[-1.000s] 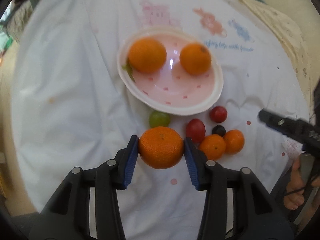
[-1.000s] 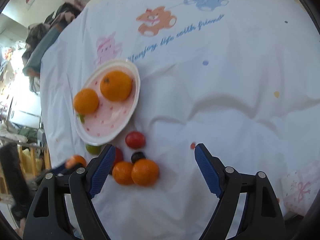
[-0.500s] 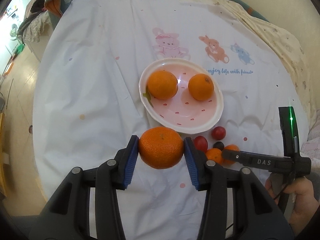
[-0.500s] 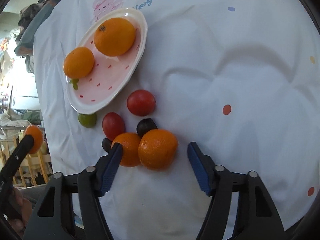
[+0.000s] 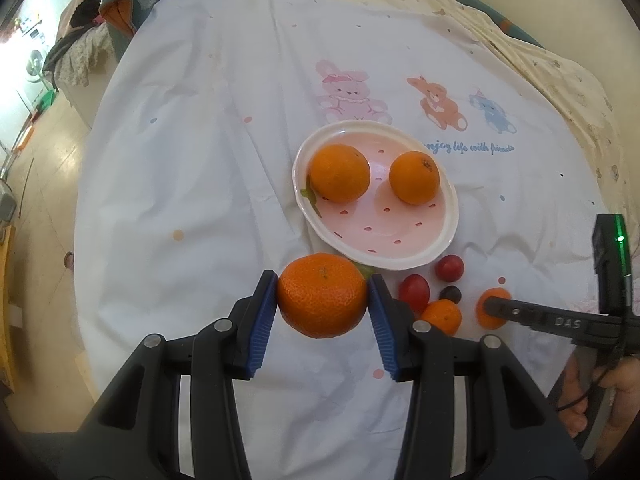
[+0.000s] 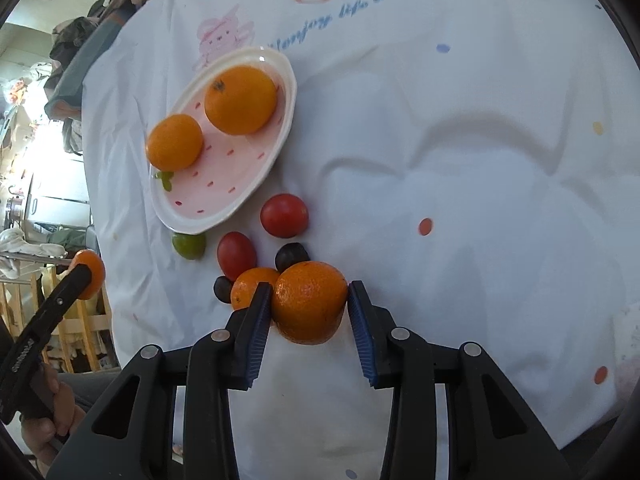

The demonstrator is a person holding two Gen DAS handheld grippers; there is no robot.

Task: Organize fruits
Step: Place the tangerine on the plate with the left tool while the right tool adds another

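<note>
My left gripper (image 5: 322, 300) is shut on a large orange (image 5: 322, 295) and holds it above the white cloth, just in front of the pink spotted plate (image 5: 384, 224). Two more oranges (image 5: 340, 172) (image 5: 414, 177) lie on that plate. In the right wrist view, my right gripper (image 6: 309, 304) has its jaws closing on another orange (image 6: 310, 308) that rests on the cloth. Both blue pads touch its sides. The plate (image 6: 216, 192) lies up and to the left of it. The left gripper (image 6: 80, 276) with its orange shows at the left edge.
Beside the right gripper's orange lie a smaller orange (image 6: 250, 286), two red tomatoes (image 6: 284, 216) (image 6: 236, 254), two dark grapes (image 6: 292, 256) and a green fruit (image 6: 189, 245). The cloth-covered table drops off at the left. A person's hand (image 5: 616, 380) holds the right gripper.
The right gripper came down over the fruit cluster and its jaws narrowed from wide apart onto the orange. The left gripper rose with its orange, so more of the table shows.
</note>
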